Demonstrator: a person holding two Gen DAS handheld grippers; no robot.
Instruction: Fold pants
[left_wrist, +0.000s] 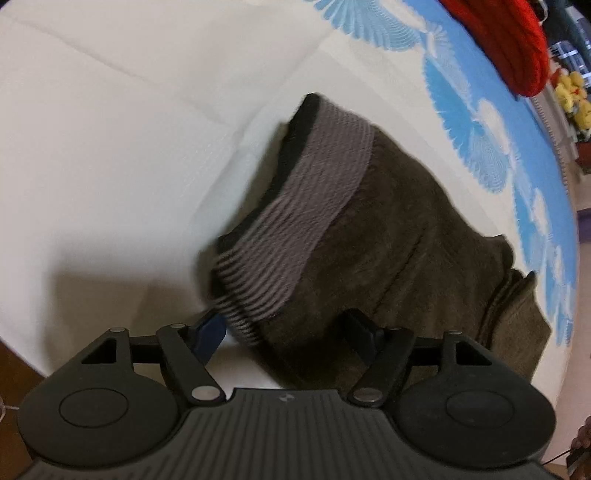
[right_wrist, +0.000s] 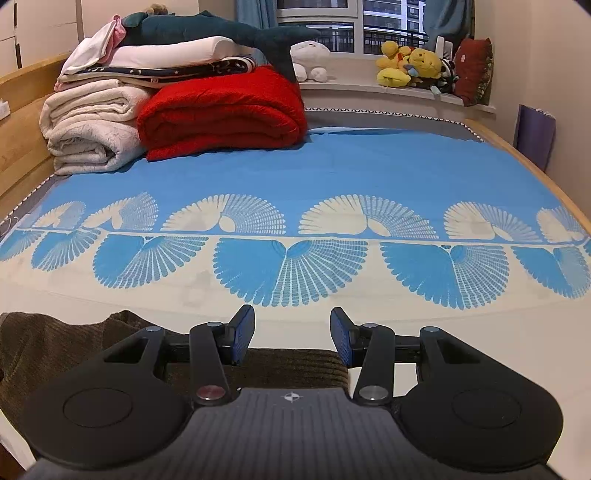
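Note:
Dark brown corduroy pants (left_wrist: 388, 236) lie folded on the bed, with a grey ribbed waistband (left_wrist: 295, 221) on top. My left gripper (left_wrist: 284, 332) is open, its jaws wide apart on either side of the pants' near end, with the waistband corner between them. In the right wrist view the brown pants (right_wrist: 55, 347) lie at the lower left and run under the tool. My right gripper (right_wrist: 291, 338) is open and empty, just above the pants' edge.
The bed has a cream and blue fan-patterned sheet (right_wrist: 295, 177). A red folded blanket (right_wrist: 225, 110) and white folded bedding (right_wrist: 88, 122) are stacked at the far left. Plush toys (right_wrist: 410, 66) sit on the window sill. A wooden bed frame (right_wrist: 517, 155) edges the right side.

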